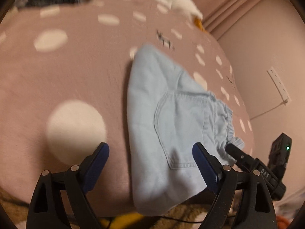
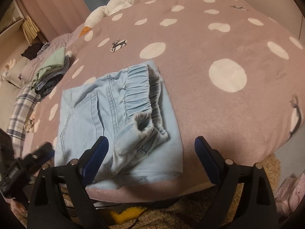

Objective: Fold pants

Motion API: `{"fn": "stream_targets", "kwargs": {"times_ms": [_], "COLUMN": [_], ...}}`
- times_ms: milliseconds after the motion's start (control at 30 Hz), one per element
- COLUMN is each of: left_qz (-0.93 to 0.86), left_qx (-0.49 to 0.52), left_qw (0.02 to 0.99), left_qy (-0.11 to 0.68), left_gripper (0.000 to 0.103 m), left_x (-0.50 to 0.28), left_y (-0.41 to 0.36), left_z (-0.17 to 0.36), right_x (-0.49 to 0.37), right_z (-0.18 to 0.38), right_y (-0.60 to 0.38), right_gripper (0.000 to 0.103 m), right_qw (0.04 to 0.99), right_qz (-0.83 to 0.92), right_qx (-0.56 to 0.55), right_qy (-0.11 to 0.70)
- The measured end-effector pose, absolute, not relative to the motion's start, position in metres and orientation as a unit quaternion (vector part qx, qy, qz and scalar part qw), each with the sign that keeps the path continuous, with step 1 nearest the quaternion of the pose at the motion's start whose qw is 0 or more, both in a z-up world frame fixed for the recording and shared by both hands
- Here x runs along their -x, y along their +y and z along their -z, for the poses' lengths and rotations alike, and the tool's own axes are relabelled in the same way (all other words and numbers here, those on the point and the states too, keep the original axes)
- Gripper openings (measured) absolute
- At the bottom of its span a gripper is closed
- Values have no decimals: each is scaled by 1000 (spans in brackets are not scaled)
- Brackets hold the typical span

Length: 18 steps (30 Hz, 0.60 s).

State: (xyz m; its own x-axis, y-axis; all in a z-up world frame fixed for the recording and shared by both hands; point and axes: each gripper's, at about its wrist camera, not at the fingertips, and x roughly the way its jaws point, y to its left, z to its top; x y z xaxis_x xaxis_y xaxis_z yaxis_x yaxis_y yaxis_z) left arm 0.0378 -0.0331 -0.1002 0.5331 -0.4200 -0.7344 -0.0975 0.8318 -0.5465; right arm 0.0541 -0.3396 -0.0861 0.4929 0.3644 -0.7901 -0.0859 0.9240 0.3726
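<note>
A pink bedspread (image 2: pixel 190 61) printed with white dots and small deer figures covers the bed and fills most of both views. On it, close to the near edge, lie the light blue pants (image 2: pixel 118 126), folded into a compact rectangle with the elastic waistband (image 2: pixel 141 87) on top toward the right and a back pocket (image 1: pixel 181 129) facing up. A white plush goose (image 2: pixel 122 2) with an orange beak stretches along the far side of the bed. At the far left in the right wrist view sits a stack of folded clothes (image 2: pixel 51 72), a pale green piece on top, with a plaid blanket (image 2: pixel 21 112) just near of it. A shaggy tan rug (image 2: pixel 171 213) shows below the bed's near edge.

The left gripper (image 1: pixel 150 164) hovers at the near edge with its jaws spread wide, holding nothing; its right finger overlaps the pants in the view. The right gripper (image 2: pixel 151 158) likewise stands with jaws wide apart and empty, the near right part of the pants between its fingers. A white power strip (image 1: pixel 279 85) hangs on the wall at right.
</note>
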Motion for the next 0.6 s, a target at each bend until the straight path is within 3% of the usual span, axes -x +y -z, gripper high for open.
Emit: {"fn": "stream_targets", "kwargs": {"times_ms": [233, 333, 400, 433, 500, 567, 600], "left_qz": [137, 142, 135, 130, 120, 116, 115], "left_qx": [281, 285, 273, 264, 256, 263, 263], "left_qw": [821, 817, 823, 826, 826, 826, 828], "left_qy": [478, 481, 480, 481, 487, 485, 482], "left_gripper": [87, 68, 59, 54, 45, 32, 31], "left_x": [-64, -75, -76, -76, -77, -76, -74], "left_y": [-40, -44, -47, -50, -52, -51, -51], "left_z": [105, 108, 107, 106, 104, 98, 94], "right_x": [-73, -83, -87, -88, -92, -94, -93], "right_z": [103, 106, 107, 107, 107, 102, 98], "right_y": [-331, -324, -318, -314, -312, -312, -311], "right_gripper": [94, 91, 81, 67, 53, 45, 43], "right_qw": [830, 829, 832, 835, 828, 826, 828], "right_qz": [-180, -188, -191, -192, -204, -202, -205], "right_qx": [-186, -189, -178, -171, -176, -181, -178], "right_qy": [495, 492, 490, 487, 491, 495, 490]}}
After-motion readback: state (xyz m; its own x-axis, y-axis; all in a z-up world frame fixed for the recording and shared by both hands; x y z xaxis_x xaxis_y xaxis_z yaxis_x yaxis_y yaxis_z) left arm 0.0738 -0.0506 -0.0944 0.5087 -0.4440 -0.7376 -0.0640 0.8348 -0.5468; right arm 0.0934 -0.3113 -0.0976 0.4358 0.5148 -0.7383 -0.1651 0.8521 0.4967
